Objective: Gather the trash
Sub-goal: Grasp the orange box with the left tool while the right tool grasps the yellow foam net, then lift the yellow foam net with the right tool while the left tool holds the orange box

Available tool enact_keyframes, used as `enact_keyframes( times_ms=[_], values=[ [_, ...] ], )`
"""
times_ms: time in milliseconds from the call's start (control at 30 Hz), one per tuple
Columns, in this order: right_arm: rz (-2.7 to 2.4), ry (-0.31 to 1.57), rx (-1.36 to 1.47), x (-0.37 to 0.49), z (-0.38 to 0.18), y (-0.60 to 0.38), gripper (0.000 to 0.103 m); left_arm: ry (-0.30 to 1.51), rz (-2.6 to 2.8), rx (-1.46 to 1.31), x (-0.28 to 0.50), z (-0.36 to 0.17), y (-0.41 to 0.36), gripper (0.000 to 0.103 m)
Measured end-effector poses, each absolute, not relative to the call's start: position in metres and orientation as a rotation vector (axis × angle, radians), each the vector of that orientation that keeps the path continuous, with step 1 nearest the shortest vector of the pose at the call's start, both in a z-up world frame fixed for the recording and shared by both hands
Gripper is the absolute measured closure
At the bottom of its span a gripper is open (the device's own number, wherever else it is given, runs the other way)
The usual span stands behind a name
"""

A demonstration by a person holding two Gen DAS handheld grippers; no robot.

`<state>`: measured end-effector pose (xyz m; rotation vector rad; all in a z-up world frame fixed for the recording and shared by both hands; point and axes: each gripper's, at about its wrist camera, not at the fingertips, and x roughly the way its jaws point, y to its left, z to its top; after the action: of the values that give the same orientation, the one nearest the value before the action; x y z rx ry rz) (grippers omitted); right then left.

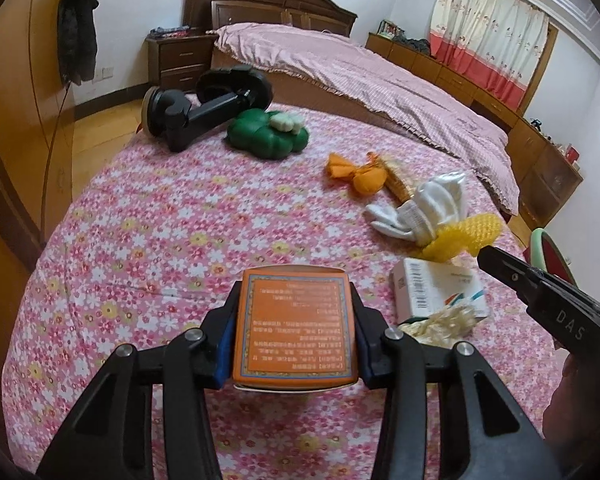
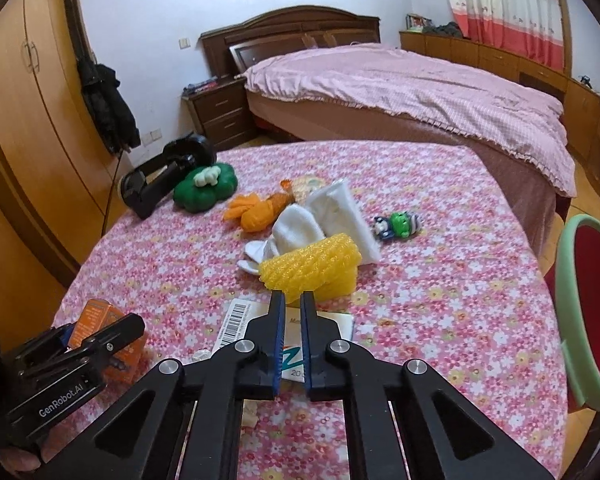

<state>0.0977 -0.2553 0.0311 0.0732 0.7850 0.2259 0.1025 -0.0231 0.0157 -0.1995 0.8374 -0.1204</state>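
Observation:
My left gripper (image 1: 296,300) is shut on an orange carton (image 1: 295,326) and holds it above the flowered table; it also shows at the left of the right wrist view (image 2: 100,332). My right gripper (image 2: 293,300) is nearly closed with a narrow gap and holds nothing, hovering over a white medicine box (image 2: 236,320), which also shows in the left wrist view (image 1: 432,288). A yellow foam net (image 2: 312,266) lies just beyond the right fingertips. A crumpled cream wrapper (image 1: 444,322) lies by the box.
On the table (image 1: 140,220) lie white socks (image 2: 296,228), an orange cloth bundle (image 2: 256,210), a green plush (image 2: 204,186), a black stand (image 2: 160,178) and a small toy figure (image 2: 398,226). A red bin with a green rim (image 2: 592,304) stands at right. A bed (image 2: 420,80) is behind.

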Motion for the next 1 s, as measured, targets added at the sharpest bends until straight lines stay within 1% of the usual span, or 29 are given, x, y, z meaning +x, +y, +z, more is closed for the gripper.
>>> enact_keyframes(
  times_ms=[367, 833, 1000],
  values=[
    [0.160, 0.707, 0.134, 0.073, 0.055, -0.297, 0.097, 0.781, -0.189, -0.158, 0.100, 0.043, -0.053, 0.056],
    [0.026, 0.620, 0.233, 0.037, 0.078, -0.373, 0.097, 0.726, -0.352, -0.081, 0.094, 0.075, -0.127, 0.056],
    [0.029, 0.625, 0.248, 0.032, 0.077, -0.385, 0.097, 0.713, -0.380, -0.062, 0.092, 0.082, -0.145, 0.056]
  ],
)
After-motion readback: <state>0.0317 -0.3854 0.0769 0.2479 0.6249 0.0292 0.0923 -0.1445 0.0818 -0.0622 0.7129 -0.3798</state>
